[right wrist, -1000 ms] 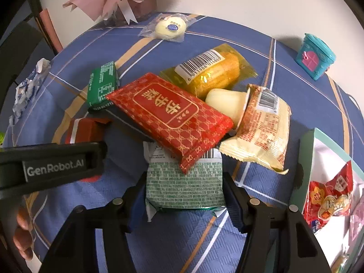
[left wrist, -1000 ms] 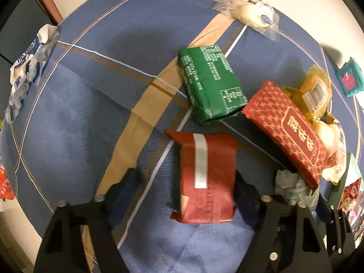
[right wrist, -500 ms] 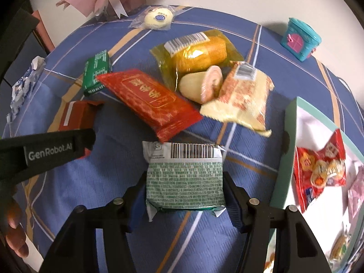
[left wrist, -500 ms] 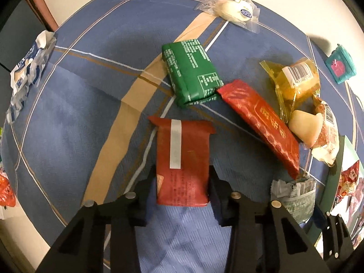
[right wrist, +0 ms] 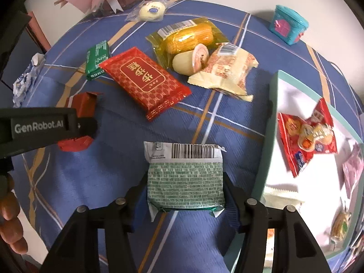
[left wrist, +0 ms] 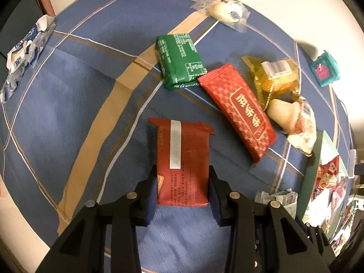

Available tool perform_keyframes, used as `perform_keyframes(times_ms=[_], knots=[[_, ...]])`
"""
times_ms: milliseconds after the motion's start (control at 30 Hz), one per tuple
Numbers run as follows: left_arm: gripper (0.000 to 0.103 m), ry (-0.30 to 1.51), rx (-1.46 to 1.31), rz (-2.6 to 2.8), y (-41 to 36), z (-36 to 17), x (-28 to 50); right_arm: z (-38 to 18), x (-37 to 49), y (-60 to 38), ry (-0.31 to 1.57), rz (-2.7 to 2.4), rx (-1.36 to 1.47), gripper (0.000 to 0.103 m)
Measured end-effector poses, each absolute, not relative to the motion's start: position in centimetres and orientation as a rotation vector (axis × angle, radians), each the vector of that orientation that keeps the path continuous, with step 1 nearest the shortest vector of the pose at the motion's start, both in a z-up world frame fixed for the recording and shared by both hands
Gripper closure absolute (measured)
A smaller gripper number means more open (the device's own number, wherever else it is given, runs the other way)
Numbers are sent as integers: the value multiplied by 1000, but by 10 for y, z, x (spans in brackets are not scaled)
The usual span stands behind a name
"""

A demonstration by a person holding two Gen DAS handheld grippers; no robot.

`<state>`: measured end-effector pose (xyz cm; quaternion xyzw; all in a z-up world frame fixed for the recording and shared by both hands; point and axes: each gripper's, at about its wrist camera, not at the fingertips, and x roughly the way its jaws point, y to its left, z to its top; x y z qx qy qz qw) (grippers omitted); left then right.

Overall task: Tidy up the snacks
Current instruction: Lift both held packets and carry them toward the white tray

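My left claw (left wrist: 183, 187) grips a dark red snack packet (left wrist: 183, 159) by its long sides — both pads press into the wrapper, and the packet's white date strip faces up. The jaws have just been closing on it. My right claw (right wrist: 185, 195) pinches a green-and-white wafer pack (right wrist: 185, 177) with a barcode at its far end; those jaws have also drawn in a little further, with the pack between them. Both packs hang just above the blue plaid cloth (left wrist: 68, 113) that covers the tabletop.

Beyond the red packet lies a green packet (left wrist: 179, 61), and just beside its near corner a long red pouch with gold lettering (left wrist: 238, 107) slants toward the right. Past that pouch sit a yellow-wrapped cake (left wrist: 273, 75), a pale roll cake (left wrist: 282, 113) and an orange-printed wrapper (right wrist: 227, 70), all crowded together and touching. A round white bun in clear wrap (left wrist: 225, 11) rests near the far edge, and a small teal box (right wrist: 287, 22) stands well apart at the far right corner.

To the right of the wafer pack is a teal-rimmed tray (right wrist: 269, 136) with a white floor — a red candy bag (right wrist: 304, 134) already lies inside it. A crumpled blue-and-white wrapper (left wrist: 22, 50) sits at the cloth's left edge.
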<state>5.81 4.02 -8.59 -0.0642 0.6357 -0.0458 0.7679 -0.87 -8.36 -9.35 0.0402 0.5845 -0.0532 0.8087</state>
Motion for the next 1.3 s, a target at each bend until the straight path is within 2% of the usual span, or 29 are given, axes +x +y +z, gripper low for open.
perform_keyframes(times_ms=[367,700,1300], knots=[[62,1261,-126,-93,33,-44,39,-53,-42,-104,1141,-126,143,43],[62,1195,-78,-137,19,-25,38,-22,-39,-128,1114,-204,225,43],[62,1141,144,-365,-100,-7,-13,-25,-87,-262,1099,-500,482,43]])
